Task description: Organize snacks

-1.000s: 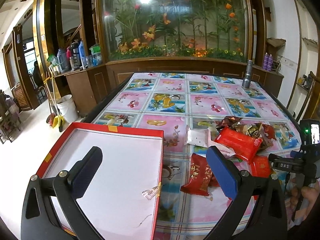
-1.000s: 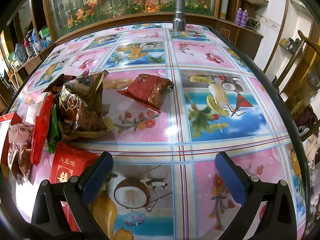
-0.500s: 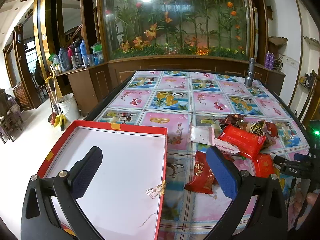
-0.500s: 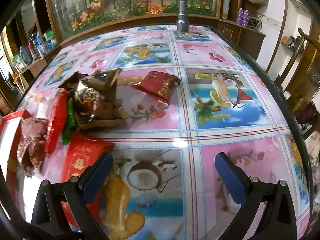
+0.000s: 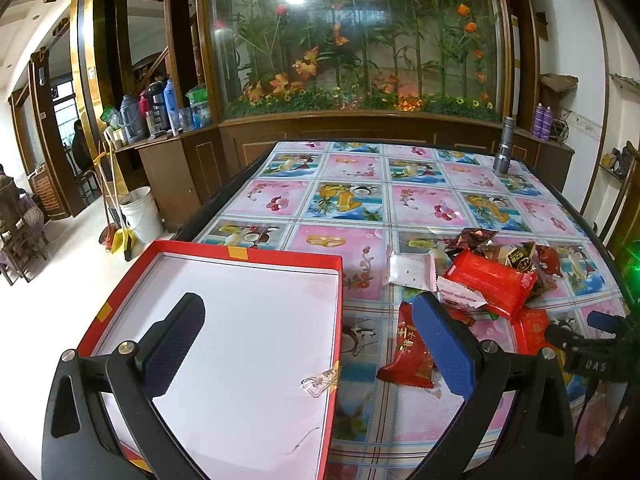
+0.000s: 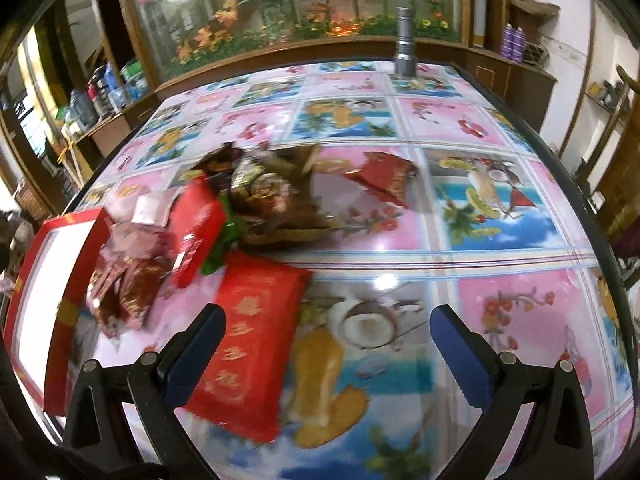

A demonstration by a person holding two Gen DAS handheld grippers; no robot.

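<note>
A shallow red box (image 5: 236, 340) with a white floor lies at the table's near left, and my left gripper (image 5: 308, 344) hangs open above its right edge. Right of the box a small red snack packet (image 5: 410, 354) lies beside my right pad. Further right sits a pile: a white packet (image 5: 410, 270), a bright red pack (image 5: 490, 282) and dark wrappers (image 5: 516, 254). In the right wrist view my right gripper (image 6: 328, 354) is open above the table, and a large red packet with gold characters (image 6: 250, 342) lies by its left finger. The red box (image 6: 44, 300) shows at the left.
A flowery plastic cloth covers the table (image 5: 352, 200). A metal flashlight (image 5: 504, 146) stands at the far right corner. A separate red packet (image 6: 386, 178) lies right of the pile. A wooden cabinet with a glass plant display (image 5: 360, 40) runs behind the table.
My right gripper has pulled back and swung left, so the snack pile and the red box have come further into its view. The left view has shifted slightly back.
</note>
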